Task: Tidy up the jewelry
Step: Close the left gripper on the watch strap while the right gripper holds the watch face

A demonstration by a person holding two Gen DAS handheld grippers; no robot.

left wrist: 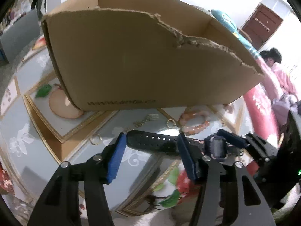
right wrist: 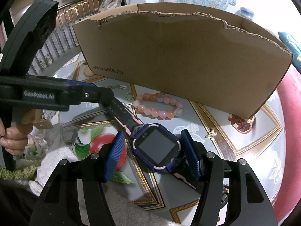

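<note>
Both tongs straddled the watch (right wrist: 157,147) near the table's (right wrist: 216,120) front edge: right gripper (right wrist: 152,150) around the case, left gripper (left wrist: 150,146) around the strap, neither visibly clamped. Better close both evenly, then lift level into the box (right wrist: 178,56) behind. Bracelet (right wrist: 158,105) and rings (left wrist: 170,122) lay between. Glossy patterned tabletop, cluttered room.

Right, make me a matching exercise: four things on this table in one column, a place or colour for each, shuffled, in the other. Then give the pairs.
Things:
1. watch
2. bead bracelet
3. cardboard box
4. butterfly charm

Descriptions:
A. gold, lying alone on the tablecloth, right of the right gripper's fingers
B. brown, torn top edge, a web address printed on its side
C. pink and orange, lying just in front of the box
D. dark blue with pink trim, body between the right gripper's fingers

Pairs: 1-D, 2-C, 3-B, 4-A
</note>
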